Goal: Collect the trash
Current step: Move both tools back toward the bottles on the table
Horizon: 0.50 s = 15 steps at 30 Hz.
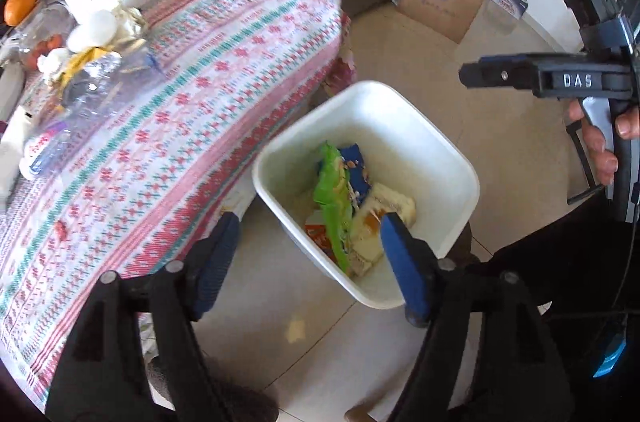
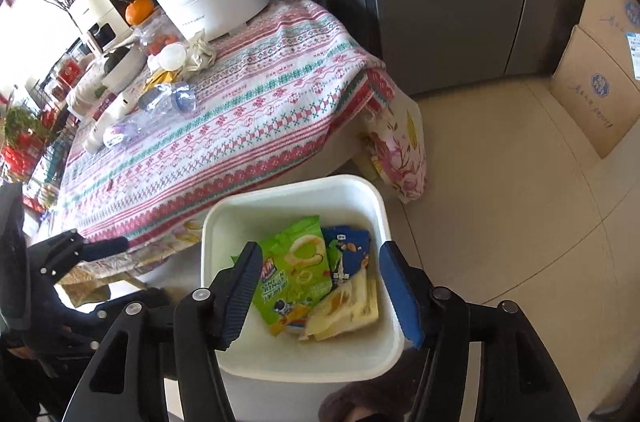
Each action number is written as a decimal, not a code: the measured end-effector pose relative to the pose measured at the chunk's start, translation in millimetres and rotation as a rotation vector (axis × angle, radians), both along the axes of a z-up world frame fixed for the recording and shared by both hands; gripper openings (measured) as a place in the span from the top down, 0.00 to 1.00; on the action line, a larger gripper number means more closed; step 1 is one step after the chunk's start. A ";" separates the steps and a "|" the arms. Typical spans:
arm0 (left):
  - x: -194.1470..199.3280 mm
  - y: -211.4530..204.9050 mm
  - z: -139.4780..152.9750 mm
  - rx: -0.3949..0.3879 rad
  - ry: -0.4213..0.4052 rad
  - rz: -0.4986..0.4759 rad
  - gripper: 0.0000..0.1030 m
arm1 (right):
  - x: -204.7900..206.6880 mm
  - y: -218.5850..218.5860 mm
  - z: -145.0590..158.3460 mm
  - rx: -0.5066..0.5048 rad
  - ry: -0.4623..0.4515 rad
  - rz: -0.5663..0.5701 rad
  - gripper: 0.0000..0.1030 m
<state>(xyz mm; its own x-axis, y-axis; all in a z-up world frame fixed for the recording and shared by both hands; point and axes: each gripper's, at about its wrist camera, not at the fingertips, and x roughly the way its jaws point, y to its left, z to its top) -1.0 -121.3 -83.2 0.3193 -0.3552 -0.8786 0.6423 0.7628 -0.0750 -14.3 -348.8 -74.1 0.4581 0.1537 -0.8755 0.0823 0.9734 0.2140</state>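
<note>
Trash lies inside a white rounded-square plastic bin (image 2: pixel 224 222) standing on the pale tiled floor (image 2: pixel 500 182) just beside the table draped in a pink, teal and white patterned cloth (image 2: pixel 260 102). The contents are a green onion-ring snack bag (image 2: pixel 298 274), a blue printed wrapper (image 2: pixel 348 250) and a pale yellow packet (image 2: pixel 352 306), overlapping one another at the bottom.

The right wrist view shows the green bag's printed face flat-on; the left wrist view shows it edge-on, with an orange-red scrap (image 1: pixel 318 232) beneath it. Only the left wrist view shows the person's hand (image 1: pixel 600 142) on the right gripper's trigger.

The left gripper (image 1: pixel 308 262) stands spread above the bin's near rim, nothing between its jaws. The right gripper (image 2: pixel 320 290) stands spread directly over the bin, its jaws empty and the wrappers lying below them.

Further litter remains on the cloth: a crushed clear plastic bottle (image 2: pixel 172 98) and crumpled paper (image 2: pixel 202 52) beside a white long-handled pot (image 2: pixel 212 2).
</note>
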 end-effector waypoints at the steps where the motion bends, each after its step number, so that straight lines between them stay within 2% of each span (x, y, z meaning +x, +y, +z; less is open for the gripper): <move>1: 1.9 5.3 4.3 -0.005 -0.012 0.016 0.26 | 1.2 1.0 1.2 -0.001 0.000 0.000 0.38; 13: 47.5 80.9 37.1 -0.045 -0.079 0.261 0.19 | 29.3 29.6 27.0 -0.018 -0.059 0.020 0.28; 15: 57.7 97.9 42.4 -0.049 -0.088 0.309 0.19 | 35.9 39.1 33.2 -0.023 -0.079 0.035 0.24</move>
